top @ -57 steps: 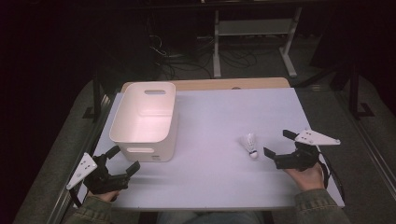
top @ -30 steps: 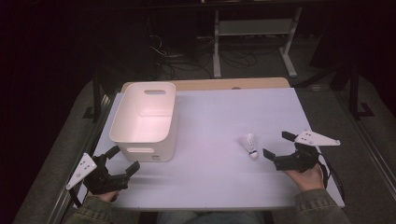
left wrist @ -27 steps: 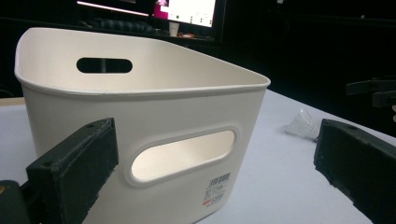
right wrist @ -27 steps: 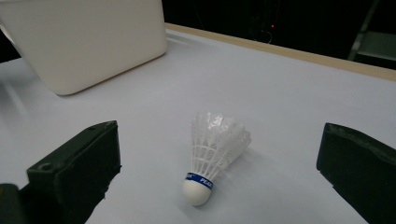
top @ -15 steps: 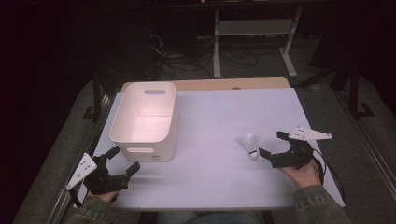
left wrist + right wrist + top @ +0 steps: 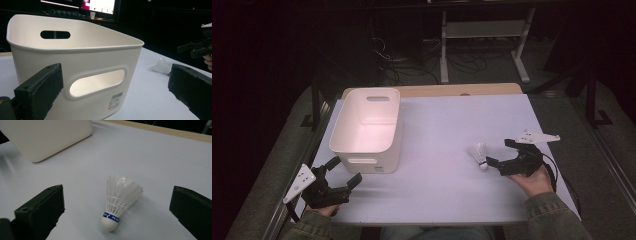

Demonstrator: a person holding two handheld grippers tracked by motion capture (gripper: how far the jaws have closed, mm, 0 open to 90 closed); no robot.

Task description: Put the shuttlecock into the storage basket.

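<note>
Right gripper (image 6: 498,154): I'm holding it wide, lining the jaws up to straddle the shuttlecock (image 6: 481,155).
Shuttlecock: lying on the table (image 6: 437,130), just ahead of those jaws.
Left gripper (image 6: 343,172): I'm idling it wide beside the bin (image 6: 367,131).

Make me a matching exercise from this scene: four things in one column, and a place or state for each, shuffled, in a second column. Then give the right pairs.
Things:
1. white bin
2. shuttlecock
3. left gripper
4. right gripper

Places or states:
A. open, at the near left corner of the table, facing the bin's end wall
B. lying on the table, cork end toward the person
C. standing empty on the left half of the table
D. open, just right of the shuttlecock, jaws toward it

Pairs: 1-C, 2-B, 3-A, 4-D
</note>
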